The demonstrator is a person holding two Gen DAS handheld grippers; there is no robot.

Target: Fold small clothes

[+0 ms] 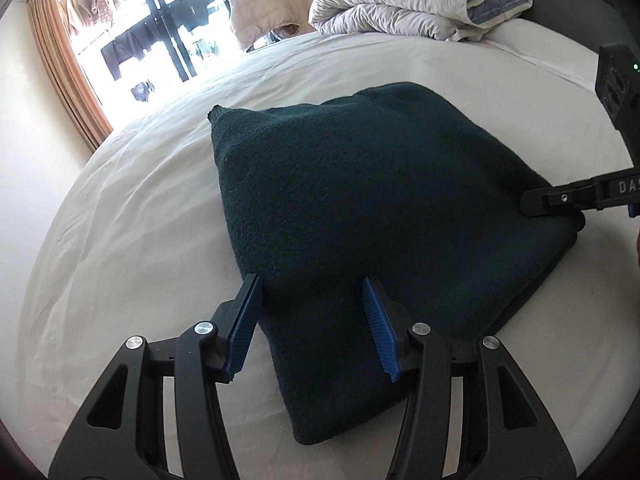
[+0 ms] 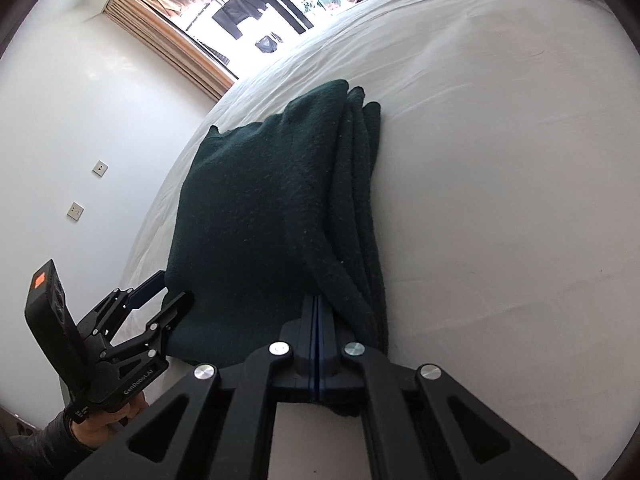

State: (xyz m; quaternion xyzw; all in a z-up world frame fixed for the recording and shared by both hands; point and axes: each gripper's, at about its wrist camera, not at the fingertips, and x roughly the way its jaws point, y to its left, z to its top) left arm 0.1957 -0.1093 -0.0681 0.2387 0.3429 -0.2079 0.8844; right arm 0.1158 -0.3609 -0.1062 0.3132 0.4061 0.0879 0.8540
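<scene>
A dark green knitted garment (image 1: 368, 200) lies folded in several layers on the white bed sheet (image 1: 132, 216). My left gripper (image 1: 312, 292) is open, its blue-padded fingers standing on either side of the garment's near corner. It also shows in the right wrist view (image 2: 172, 288), open at the garment's left edge. My right gripper (image 2: 318, 312) is shut, its pads pressed together at the near edge of the garment (image 2: 256, 216), touching the top fold; whether cloth is pinched is hidden. In the left wrist view its finger (image 1: 536, 202) rests on the garment's right corner.
A folded white and blue duvet (image 1: 416, 0) lies at the head of the bed. A window with orange curtains (image 1: 68, 64) and hanging clothes is beyond the bed's far side. A white wall (image 2: 80, 120) with sockets runs along the left.
</scene>
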